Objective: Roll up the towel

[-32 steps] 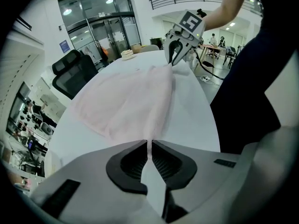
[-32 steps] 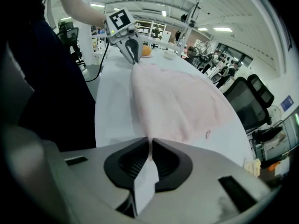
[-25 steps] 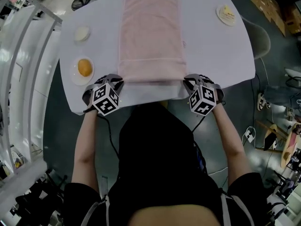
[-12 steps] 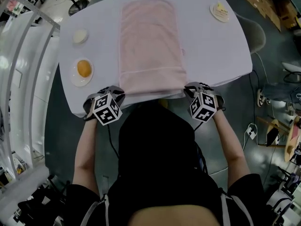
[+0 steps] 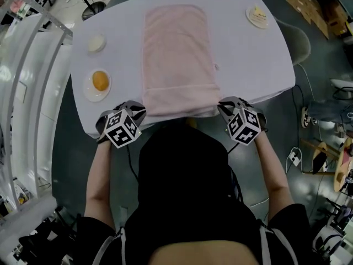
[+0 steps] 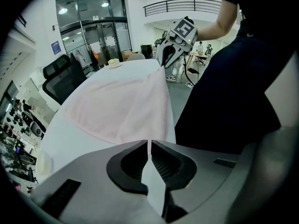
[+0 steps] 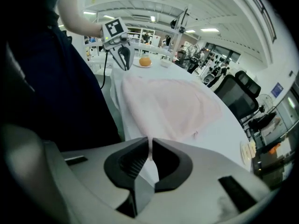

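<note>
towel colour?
Pale pink towel; it shows best in the head view.

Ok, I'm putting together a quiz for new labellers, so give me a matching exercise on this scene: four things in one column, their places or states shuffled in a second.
1 towel
2 orange
3 left gripper
4 small plate

a far right corner of the table
b spread down the middle of the table
c shut on a near towel corner
d on a white dish by the left edge

Pairs: 1-b, 2-d, 3-c, 4-a
</note>
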`<state>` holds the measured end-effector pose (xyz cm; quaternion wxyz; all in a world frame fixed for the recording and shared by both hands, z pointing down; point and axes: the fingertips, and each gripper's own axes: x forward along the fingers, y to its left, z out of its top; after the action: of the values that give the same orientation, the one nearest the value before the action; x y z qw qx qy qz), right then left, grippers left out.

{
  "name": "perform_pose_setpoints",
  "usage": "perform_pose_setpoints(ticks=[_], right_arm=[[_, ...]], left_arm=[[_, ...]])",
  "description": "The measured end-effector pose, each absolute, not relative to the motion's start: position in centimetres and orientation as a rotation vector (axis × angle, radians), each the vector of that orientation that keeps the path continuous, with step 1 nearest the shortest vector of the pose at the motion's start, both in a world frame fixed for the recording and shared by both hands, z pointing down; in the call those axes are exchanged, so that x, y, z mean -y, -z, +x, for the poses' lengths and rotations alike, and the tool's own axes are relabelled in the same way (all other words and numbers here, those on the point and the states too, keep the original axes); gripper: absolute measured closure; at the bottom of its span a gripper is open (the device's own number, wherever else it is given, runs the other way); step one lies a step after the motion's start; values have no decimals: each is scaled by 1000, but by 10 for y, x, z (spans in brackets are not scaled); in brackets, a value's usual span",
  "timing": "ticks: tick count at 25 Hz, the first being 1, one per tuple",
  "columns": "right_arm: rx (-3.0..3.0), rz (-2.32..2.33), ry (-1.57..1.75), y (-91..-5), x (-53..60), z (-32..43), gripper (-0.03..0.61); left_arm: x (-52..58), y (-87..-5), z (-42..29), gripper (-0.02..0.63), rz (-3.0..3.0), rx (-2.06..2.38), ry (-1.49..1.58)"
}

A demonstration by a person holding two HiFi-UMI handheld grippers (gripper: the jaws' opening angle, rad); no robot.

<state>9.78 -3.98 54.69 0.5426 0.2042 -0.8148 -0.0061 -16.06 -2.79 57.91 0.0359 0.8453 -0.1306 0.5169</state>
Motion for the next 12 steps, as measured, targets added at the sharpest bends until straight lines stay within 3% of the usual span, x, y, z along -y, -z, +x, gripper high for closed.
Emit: perform_pose_setpoints(ticks=[9,12], right_arm=[[1964,470,1,-536,61,94,549],[1966,462,-4,-535,67,92,548]], left_arm=[[20,-599,-150,578,2583,402,-1629],[14,-609,-150,488,2536,339,-1637]])
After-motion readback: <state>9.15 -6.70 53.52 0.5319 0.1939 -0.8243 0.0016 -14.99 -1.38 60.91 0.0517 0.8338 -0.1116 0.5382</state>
